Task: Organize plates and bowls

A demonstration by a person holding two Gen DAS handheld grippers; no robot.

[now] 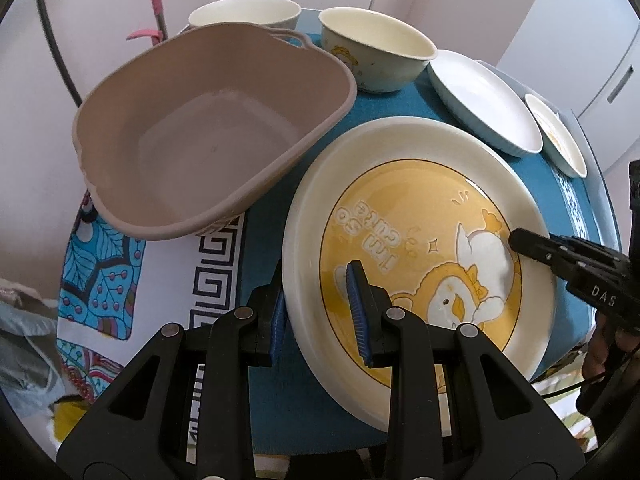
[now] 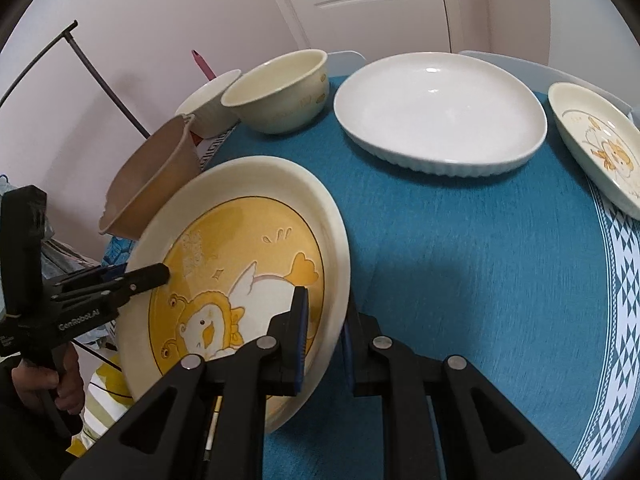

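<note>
A large cream plate point(image 1: 400, 216) with a yellow cartoon centre is held at opposite sides of its rim by both grippers. My left gripper point(image 1: 320, 316) is shut on the plate's near-left rim, one blue pad under it and one on top. My right gripper point(image 2: 324, 340) is shut on the plate point(image 2: 240, 240) at its right rim, and the plate looks tilted over the teal cloth. In the right wrist view the left gripper point(image 2: 148, 276) comes in from the left. In the left wrist view the right gripper point(image 1: 524, 244) comes in from the right.
A beige plastic basin point(image 1: 208, 128) stands empty to the left of the plate. Behind it are a cream cartoon bowl point(image 1: 376, 48) and a second bowl point(image 1: 244, 12). A white oval dish point(image 2: 436, 108) and a small cartoon plate point(image 2: 600, 144) lie at the table's point(image 2: 460, 280) far right.
</note>
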